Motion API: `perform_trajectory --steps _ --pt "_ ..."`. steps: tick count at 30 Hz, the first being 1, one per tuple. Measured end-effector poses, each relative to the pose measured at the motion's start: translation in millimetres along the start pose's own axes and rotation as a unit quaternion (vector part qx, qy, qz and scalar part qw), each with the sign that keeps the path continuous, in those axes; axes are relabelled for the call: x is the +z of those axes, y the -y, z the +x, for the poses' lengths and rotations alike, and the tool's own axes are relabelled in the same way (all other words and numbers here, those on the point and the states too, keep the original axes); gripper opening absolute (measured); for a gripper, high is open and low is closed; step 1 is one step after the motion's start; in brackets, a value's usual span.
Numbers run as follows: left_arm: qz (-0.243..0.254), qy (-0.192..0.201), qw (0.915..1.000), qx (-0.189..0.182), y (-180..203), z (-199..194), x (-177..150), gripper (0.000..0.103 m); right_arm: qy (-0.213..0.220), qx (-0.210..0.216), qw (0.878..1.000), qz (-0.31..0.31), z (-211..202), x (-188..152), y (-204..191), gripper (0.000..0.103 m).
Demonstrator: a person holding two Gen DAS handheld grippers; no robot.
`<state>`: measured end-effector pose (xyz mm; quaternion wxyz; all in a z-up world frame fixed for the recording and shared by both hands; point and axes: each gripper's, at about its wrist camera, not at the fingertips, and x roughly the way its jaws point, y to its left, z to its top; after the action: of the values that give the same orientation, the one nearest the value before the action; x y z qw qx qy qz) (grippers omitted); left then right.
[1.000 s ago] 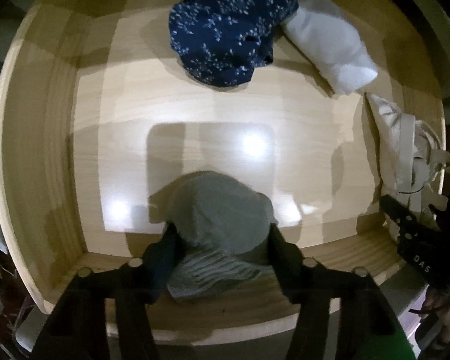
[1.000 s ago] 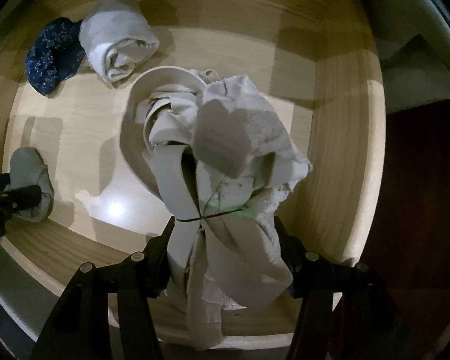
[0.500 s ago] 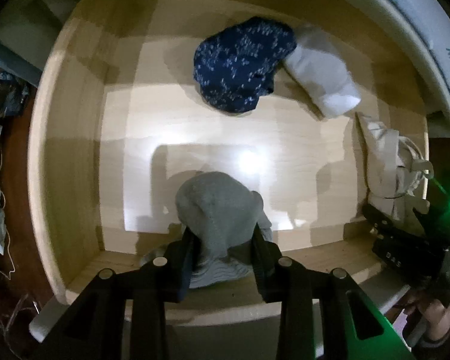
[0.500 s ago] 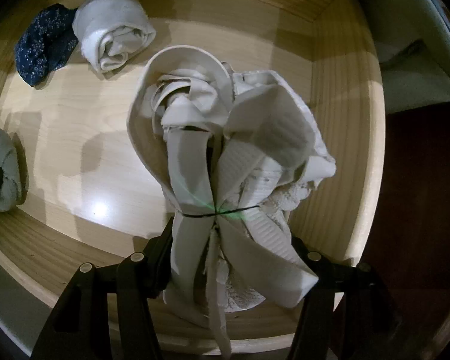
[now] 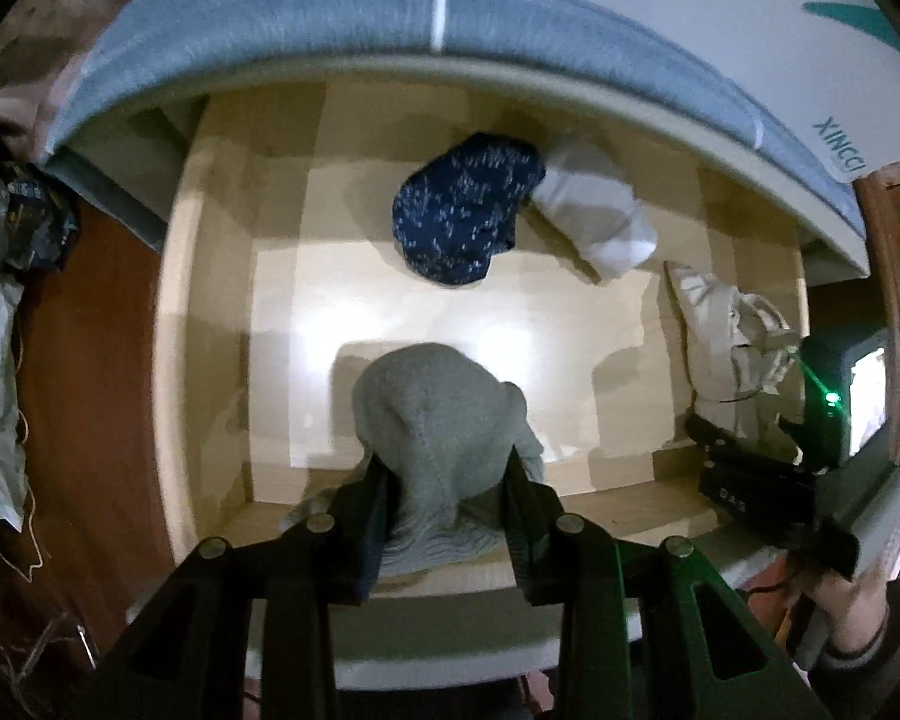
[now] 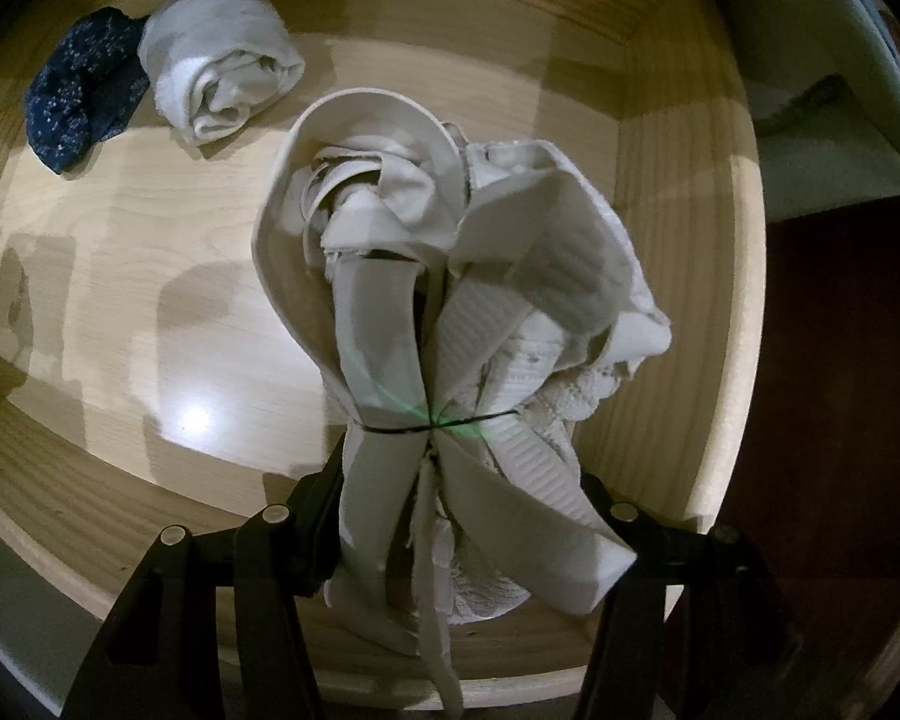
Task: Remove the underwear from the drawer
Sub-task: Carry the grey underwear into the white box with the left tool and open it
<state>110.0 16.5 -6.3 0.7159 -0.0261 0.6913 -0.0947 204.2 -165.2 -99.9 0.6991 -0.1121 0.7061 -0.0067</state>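
My left gripper point(image 5: 447, 480) is shut on grey underwear point(image 5: 438, 420) and holds it above the front edge of the open wooden drawer point(image 5: 210, 312). My right gripper point(image 6: 459, 498) is shut on a bundle of white underwear point(image 6: 450, 312) tied with a thin black band, lifted over the drawer's right side point(image 6: 660, 240). The same bundle point(image 5: 726, 330) and the right gripper point(image 5: 750, 480) show at the right of the left wrist view. Navy patterned underwear point(image 5: 465, 213) and rolled white underwear point(image 5: 600, 216) lie at the drawer's back; both also show in the right wrist view, navy point(image 6: 78, 102) and white point(image 6: 222, 78).
A grey-blue mattress edge point(image 5: 390, 18) overhangs the drawer's back. Dark reddish floor point(image 5: 84, 390) lies to the left, with crumpled bags point(image 5: 6, 228) beside it. A wooden frame point(image 5: 888, 240) stands at the right.
Both grippers have risen and pulled back from the drawer with their garments. The left view now takes in the mattress edge and the floor. The grey underwear is off the drawer floor.
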Motion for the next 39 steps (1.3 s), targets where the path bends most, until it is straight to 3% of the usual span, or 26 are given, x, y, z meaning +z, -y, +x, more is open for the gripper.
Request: perform_trajectory --steps 13,26,33,39 --pt "0.022 0.075 0.9968 -0.017 6 -84 10 0.033 0.000 -0.001 1.000 -0.002 -2 2 1 0.053" --pt "0.039 0.206 0.9772 -0.032 23 -203 54 0.033 0.000 -0.002 1.000 -0.001 -5 5 0 0.053" --pt "0.062 0.232 0.9705 -0.016 46 -212 99 0.033 0.002 -0.002 1.000 0.000 -8 6 1 0.053" --pt "0.077 0.224 0.9715 0.000 63 -195 131 0.033 0.004 -0.001 1.000 0.003 -10 6 3 0.053"
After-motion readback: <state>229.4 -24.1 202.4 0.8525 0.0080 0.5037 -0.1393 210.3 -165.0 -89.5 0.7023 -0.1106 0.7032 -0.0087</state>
